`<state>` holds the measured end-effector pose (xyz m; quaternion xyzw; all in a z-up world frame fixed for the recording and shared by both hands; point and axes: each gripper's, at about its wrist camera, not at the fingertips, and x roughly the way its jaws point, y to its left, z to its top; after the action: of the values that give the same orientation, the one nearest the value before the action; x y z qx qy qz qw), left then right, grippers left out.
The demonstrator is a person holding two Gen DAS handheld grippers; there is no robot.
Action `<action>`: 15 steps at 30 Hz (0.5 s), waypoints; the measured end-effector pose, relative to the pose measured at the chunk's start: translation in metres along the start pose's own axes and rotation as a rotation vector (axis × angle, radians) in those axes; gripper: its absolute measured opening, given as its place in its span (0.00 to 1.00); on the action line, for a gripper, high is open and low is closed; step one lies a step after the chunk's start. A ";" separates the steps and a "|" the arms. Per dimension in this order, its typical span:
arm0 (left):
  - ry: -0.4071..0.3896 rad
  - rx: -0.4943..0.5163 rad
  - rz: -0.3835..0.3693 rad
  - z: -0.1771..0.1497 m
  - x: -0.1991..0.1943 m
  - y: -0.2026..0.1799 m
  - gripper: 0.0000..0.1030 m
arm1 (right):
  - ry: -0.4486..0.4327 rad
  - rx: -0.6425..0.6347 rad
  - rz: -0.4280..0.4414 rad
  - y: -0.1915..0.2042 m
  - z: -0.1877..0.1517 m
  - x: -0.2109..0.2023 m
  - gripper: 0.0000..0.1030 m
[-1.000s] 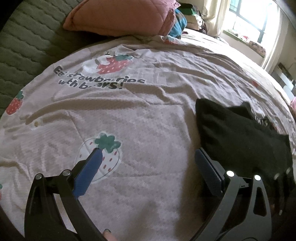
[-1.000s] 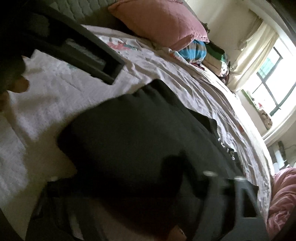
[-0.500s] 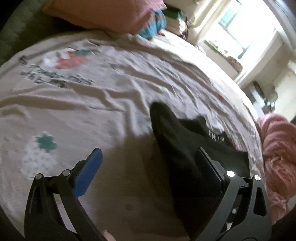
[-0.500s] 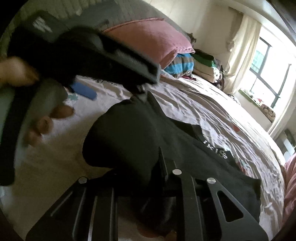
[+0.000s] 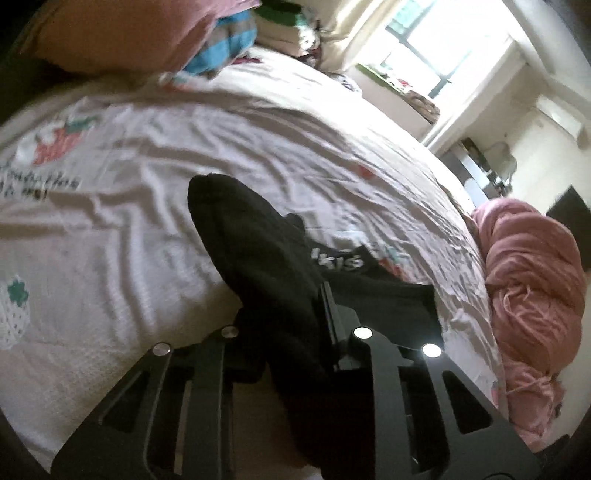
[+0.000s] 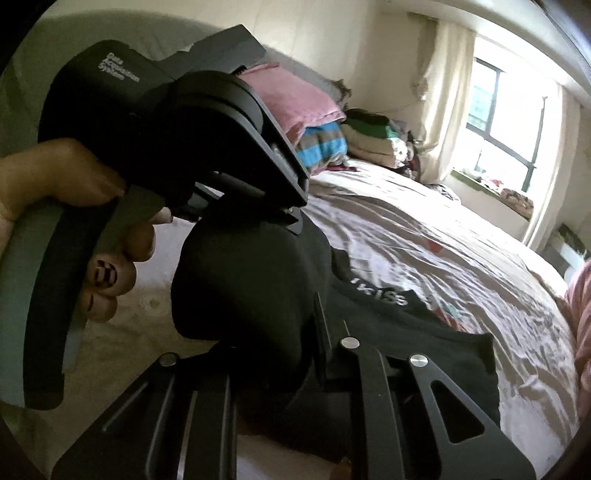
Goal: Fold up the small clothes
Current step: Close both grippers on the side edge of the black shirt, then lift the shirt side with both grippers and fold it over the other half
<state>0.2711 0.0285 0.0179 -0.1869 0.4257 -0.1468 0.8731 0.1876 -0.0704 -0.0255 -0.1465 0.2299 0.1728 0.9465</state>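
The left gripper (image 5: 291, 317) tips down toward the bed (image 5: 129, 184), and its black jaws are closing, clenched on a bunched fold of the black fabric garment with white lettering (image 5: 258, 251). In the right wrist view the same tool shows from the side: a hand (image 6: 74, 206) wraps its grey curved handle, thumb on top, fingers with dark-patterned nails curled under, and its front end sits right against the upper edge of the raised fold.

The right gripper (image 6: 273, 339) points less steeply down, toward the window end of the bed. Its jaws are also closing, grasping the near edge of the same fold, the cloth bulging up in a rounded hump between and above them.

The garment is partly lifted off the bed at the near edge, where both tools pinch it. The rest trails away flat on the wrinkled pale strawberry-print sheet, its long axis running from the grippers toward the far side where a bundled pink knitted blanket (image 5: 532, 288) lies. The lettered band (image 6: 384, 295) lies across that flat part, beyond the raised fold. A pink quilted pillow (image 5: 122, 33) rests at the head end.
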 end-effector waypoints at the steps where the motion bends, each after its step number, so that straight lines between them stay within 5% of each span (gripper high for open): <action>1: -0.001 0.013 -0.001 0.000 -0.002 -0.008 0.16 | -0.007 0.016 -0.005 -0.005 -0.001 -0.005 0.15; 15: 0.032 0.167 0.009 -0.009 0.009 -0.098 0.16 | -0.050 0.190 -0.076 -0.066 -0.024 -0.053 0.14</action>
<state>0.2596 -0.0637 0.0505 -0.1094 0.4265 -0.1809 0.8794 0.1597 -0.1523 -0.0073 -0.0603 0.2158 0.1179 0.9674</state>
